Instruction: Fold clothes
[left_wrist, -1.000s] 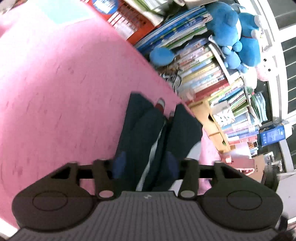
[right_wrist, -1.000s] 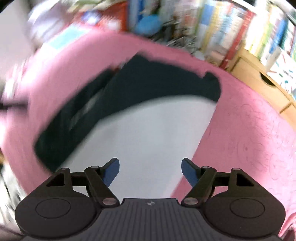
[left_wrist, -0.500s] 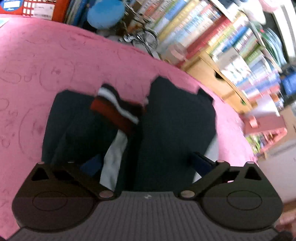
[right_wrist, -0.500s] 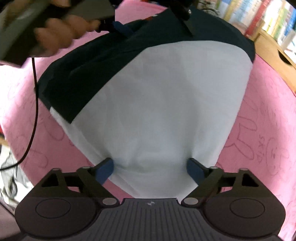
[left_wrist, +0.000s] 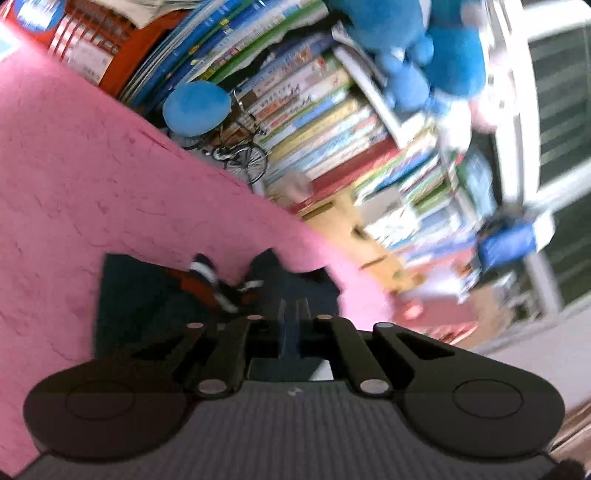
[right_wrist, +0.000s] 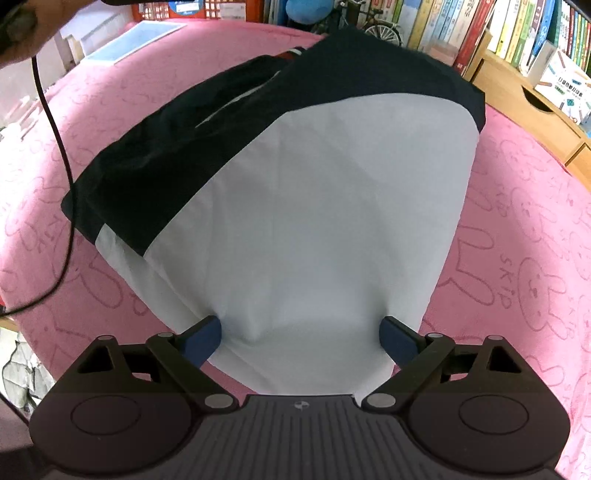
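Just ahead of my right claw (right_wrist: 299, 332) lies the navy-and-white cotton shirt (right_wrist: 306, 221), spread on the pink rabbit-print blanket (right_wrist: 524, 258). The jaws are opening, wide apart, blue pads (right_wrist: 205, 334) pressing down onto the white hem on either side, so fabric sits between them but nothing is pinched. Beyond its tips the navy upper part is folded over itself. Off to its left, a thin black cable (right_wrist: 55, 122) trails across the blanket and over the shirt's dark corner. Far ahead to the right, a wooden shelf of colourful books (right_wrist: 517, 40).

My left claw (left_wrist: 293, 325) is together; whether navy cloth is caught between the tips I cannot tell. Ahead of it I see the red-and-white striped collar (left_wrist: 201, 277), then a blue plush ball (left_wrist: 197, 107) and a small model bicycle (left_wrist: 242, 157) crowding the blanket's edge.
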